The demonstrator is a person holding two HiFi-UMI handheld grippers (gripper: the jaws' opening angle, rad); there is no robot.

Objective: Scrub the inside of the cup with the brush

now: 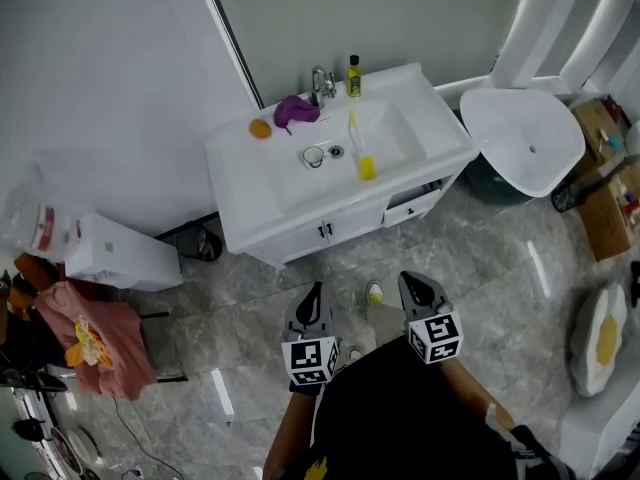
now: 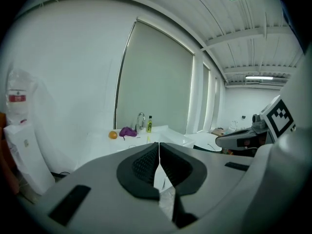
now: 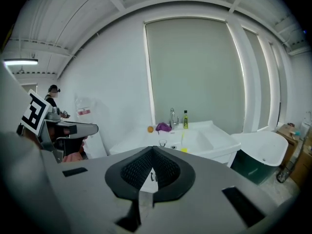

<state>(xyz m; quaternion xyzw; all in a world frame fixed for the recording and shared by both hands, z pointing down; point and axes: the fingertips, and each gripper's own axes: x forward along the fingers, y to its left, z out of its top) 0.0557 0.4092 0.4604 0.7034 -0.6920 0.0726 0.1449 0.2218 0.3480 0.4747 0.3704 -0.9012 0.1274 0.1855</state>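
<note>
A clear glass cup stands in the basin of the white sink cabinet, beside the drain. A yellow brush lies in the basin to its right, head toward me. Both also show far off in the right gripper view, the cup and the brush. My left gripper and right gripper hang side by side close to my body, over the floor and well short of the sink. Each is shut with nothing between its jaws, as its own view shows: left gripper, right gripper.
On the sink top sit an orange, a purple cloth, a faucet and a yellow-green bottle. A white bowl-shaped tub stands right of the cabinet, a white box and a cloth-draped chair to the left.
</note>
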